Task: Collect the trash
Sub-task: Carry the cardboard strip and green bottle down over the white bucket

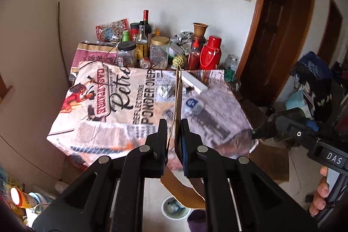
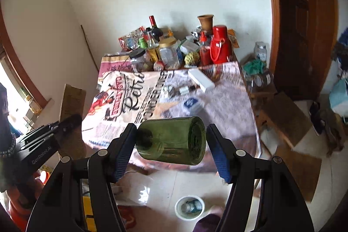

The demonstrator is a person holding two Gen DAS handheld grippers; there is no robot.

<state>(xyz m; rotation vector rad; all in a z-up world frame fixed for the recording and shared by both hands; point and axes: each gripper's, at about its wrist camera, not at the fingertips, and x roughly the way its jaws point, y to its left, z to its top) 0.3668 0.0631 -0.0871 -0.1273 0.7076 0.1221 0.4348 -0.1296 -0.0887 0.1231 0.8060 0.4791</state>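
Clamped tight in the left claw [image 1: 173, 140]: rim and twine handle of a brown paper bag [image 1: 178, 188], held edge-on, bag hanging over the floor beside the surface [image 1: 87, 129] with its newsprint cloth. Lying further right on that cloth, a crushed plastic bottle [image 1: 193, 104] and a white box [image 1: 194, 82], jars and a red flask [image 1: 210, 52] crowded at the back. Over on the right, gripped sideways in the right claw [image 2: 171, 140], a green glass bottle [image 2: 171, 140], base toward the lens, above the surface's near edge, white bowl [image 2: 189, 207] on the floor below.
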